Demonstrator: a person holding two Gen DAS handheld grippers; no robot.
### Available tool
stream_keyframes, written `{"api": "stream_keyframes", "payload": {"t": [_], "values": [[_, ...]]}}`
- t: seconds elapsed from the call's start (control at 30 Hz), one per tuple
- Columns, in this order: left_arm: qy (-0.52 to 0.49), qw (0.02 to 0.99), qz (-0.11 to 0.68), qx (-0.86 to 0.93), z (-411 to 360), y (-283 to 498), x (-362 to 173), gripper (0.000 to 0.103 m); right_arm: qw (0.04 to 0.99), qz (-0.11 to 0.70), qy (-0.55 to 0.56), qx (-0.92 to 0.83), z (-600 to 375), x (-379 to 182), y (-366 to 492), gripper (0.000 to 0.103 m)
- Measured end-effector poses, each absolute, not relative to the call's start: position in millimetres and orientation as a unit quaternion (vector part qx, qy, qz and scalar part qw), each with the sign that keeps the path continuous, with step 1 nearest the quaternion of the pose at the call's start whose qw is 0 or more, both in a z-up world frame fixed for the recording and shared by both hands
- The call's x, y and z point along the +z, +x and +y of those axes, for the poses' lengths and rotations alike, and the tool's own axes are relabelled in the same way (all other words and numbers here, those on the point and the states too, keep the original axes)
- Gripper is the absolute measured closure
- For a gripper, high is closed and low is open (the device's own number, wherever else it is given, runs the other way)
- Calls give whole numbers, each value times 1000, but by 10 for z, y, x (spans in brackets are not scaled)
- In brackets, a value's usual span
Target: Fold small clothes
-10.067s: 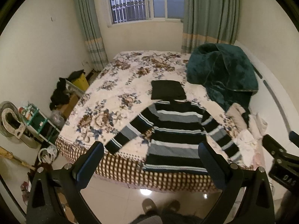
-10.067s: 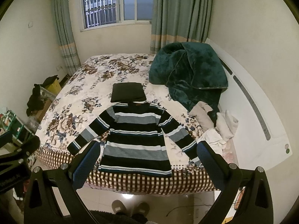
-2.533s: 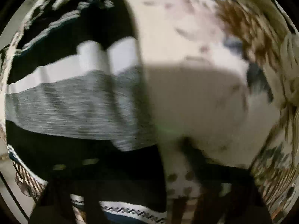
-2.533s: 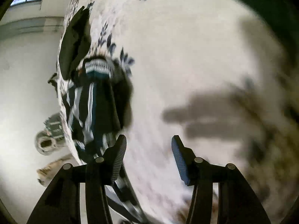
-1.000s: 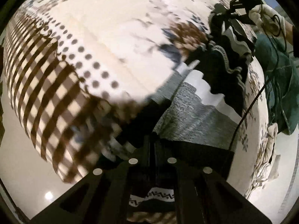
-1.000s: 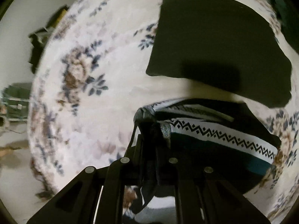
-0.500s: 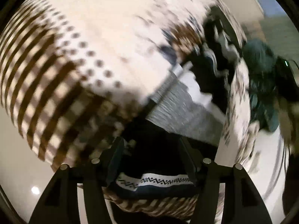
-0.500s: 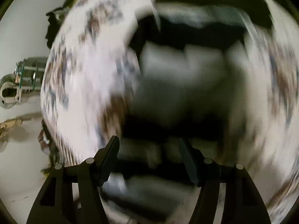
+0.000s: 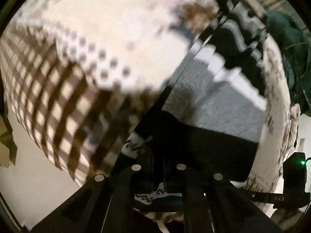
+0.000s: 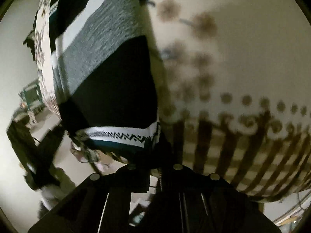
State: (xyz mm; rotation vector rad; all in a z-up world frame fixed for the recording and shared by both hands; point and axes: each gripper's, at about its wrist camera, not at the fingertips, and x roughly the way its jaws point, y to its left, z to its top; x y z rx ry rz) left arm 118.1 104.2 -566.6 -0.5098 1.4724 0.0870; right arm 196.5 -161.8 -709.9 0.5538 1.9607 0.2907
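A black, grey and white striped sweater [image 9: 211,104] lies folded near the bed's front edge. In the left wrist view my left gripper [image 9: 158,149] is shut on its black hem corner. In the right wrist view the same sweater [image 10: 108,62] stretches away to the upper left, and my right gripper [image 10: 157,153] is shut on the opposite hem corner, by the white zigzag band [image 10: 120,136]. The right gripper's body also shows at the left view's right edge [image 9: 291,186].
The bedspread [image 9: 108,31] has flowers and a brown checked border [image 9: 58,104] hanging over the front edge. A dark green blanket [image 9: 291,44] is heaped at the far right. The pale tiled floor [image 9: 38,190] lies below. A green rack [image 10: 32,95] stands left.
Half a second ago both grippers were open. Now both are shut on the sweater's bottom hem corners at the bed's front edge; the right gripper has swung from the collar end to here.
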Motion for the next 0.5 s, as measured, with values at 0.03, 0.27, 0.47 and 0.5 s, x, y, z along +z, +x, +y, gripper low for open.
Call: {"api": "stream_keyframes", "payload": {"t": [0.03,0.27,0.47,0.5], "values": [[-245,698,673,28,1090,1199,-5695,94,514,819,225,118,-1584,-7125,1949,96],[-223,730,645,-35,1366,1953,-4992,65,506,824,230,111,-1646,-6912,2425,41],[-217,783,574,-101,1263,3771,-4827,64,604,743,278,78,-2003,-6507,3765,37],[-212,786,569,-112,1202,4035,-4854,64,627,724,278,69,-2045,-6473,4045,37]]}}
